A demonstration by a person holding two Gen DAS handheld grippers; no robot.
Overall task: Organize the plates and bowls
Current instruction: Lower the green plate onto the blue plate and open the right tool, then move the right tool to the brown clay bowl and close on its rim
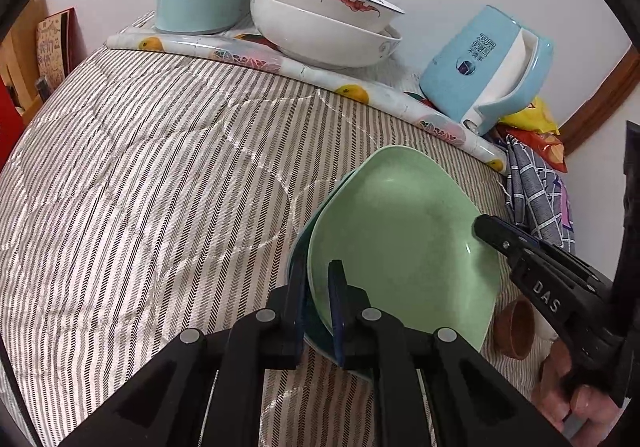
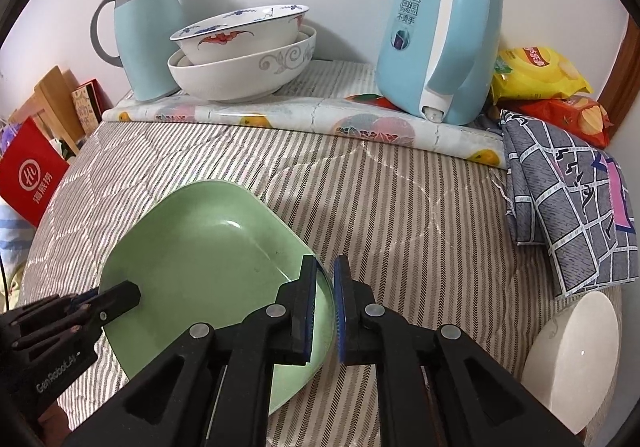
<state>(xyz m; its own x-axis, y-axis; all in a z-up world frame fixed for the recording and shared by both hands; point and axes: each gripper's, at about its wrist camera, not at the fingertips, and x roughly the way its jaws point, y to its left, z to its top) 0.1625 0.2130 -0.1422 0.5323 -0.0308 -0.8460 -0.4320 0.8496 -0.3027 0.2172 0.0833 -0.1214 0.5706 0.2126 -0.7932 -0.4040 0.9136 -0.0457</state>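
A grey-and-white striped quilted cover (image 2: 400, 207) spreads over a bed against a pale wall, with a fruit-printed vinyl sheet (image 2: 304, 119) folded along its far edge.

Just ahead of the left hand-held gripper (image 1: 320, 307) lies the green plate (image 1: 400, 247), stacked on a darker teal plate (image 1: 316, 339) whose edge shows beneath it. The left jaws stand narrow, one finger outside the rims and one over the green plate; both plates' near rims sit between them, clamped as far as the view shows.

The right hand-held gripper (image 2: 324, 307) reaches the same green plate (image 2: 208, 259) from the opposite side. Its jaws are narrow but parted, the plate's rim in the gap; its left pad (image 2: 310, 311) lies against the plate while the other stands just clear of the edge. In the left wrist view this tool (image 1: 496, 231) touches the plate's right edge, and a person's fingers (image 1: 576, 399) curl round its handle.

Far beyond both tools, two nested white bowls (image 2: 244, 59) sit on the vinyl sheet, the upper one painted red and blue. A pale blue jug (image 2: 140, 31) stands left of them, a blue kettle (image 2: 444, 39) to the right. Snack bags (image 2: 540, 79) and a checked cloth (image 2: 572, 215) lie further right. Close beside the right tool, a white bowl (image 2: 572, 363) rests on its side; a small brown cup (image 1: 516, 327) lies nearby
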